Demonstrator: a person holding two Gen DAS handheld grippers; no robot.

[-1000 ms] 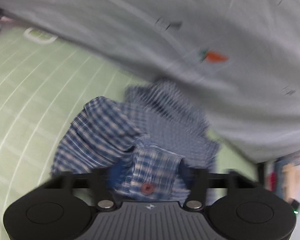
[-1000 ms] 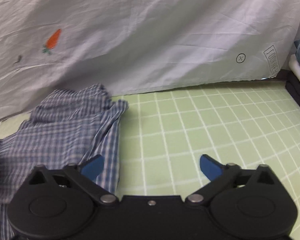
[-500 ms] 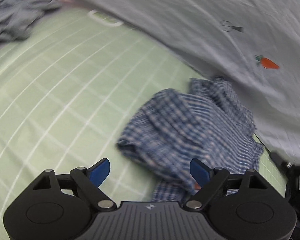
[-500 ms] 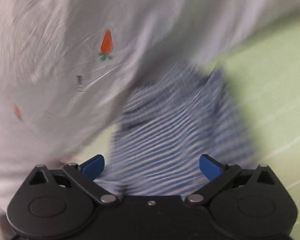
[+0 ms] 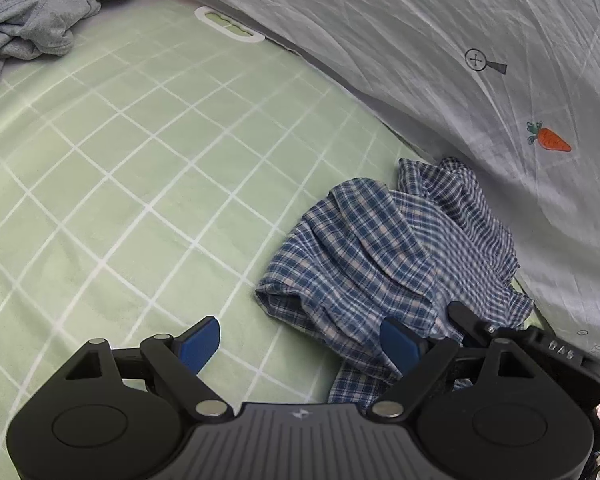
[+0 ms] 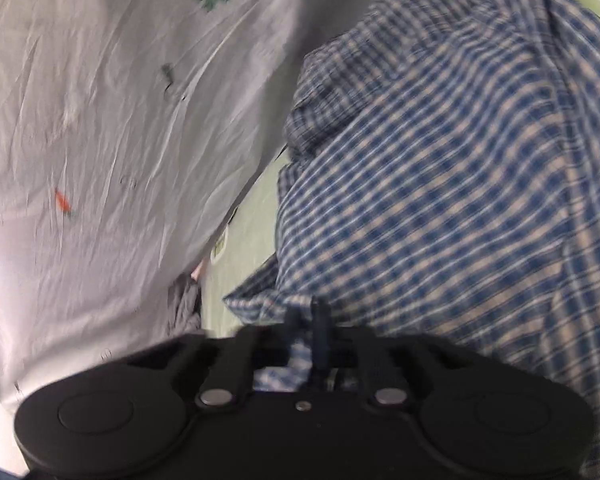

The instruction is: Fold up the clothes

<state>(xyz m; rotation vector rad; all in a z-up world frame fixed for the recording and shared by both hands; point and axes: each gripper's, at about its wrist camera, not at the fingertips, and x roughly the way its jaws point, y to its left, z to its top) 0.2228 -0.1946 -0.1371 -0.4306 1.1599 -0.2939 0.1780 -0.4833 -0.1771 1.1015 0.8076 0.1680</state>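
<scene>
A crumpled blue plaid shirt [image 5: 384,256] lies on the green checked bed sheet [image 5: 140,168], close to a white cloth wall. My left gripper [image 5: 300,344] is open and empty, just in front of the shirt's near edge. The right gripper's black body [image 5: 500,336] shows at the shirt's right side. In the right wrist view the plaid shirt [image 6: 440,184] fills the frame, and my right gripper [image 6: 314,320] is shut on a bunched fold of it.
A white cloth [image 5: 440,48] with carrot prints hangs along the back and right. A grey garment [image 5: 32,16] lies bunched at the far left corner. A white label [image 5: 228,28] sits at the sheet's far edge.
My left gripper let go of the shirt, opened and drew back. My right gripper swung left over the shirt and shut on its fabric.
</scene>
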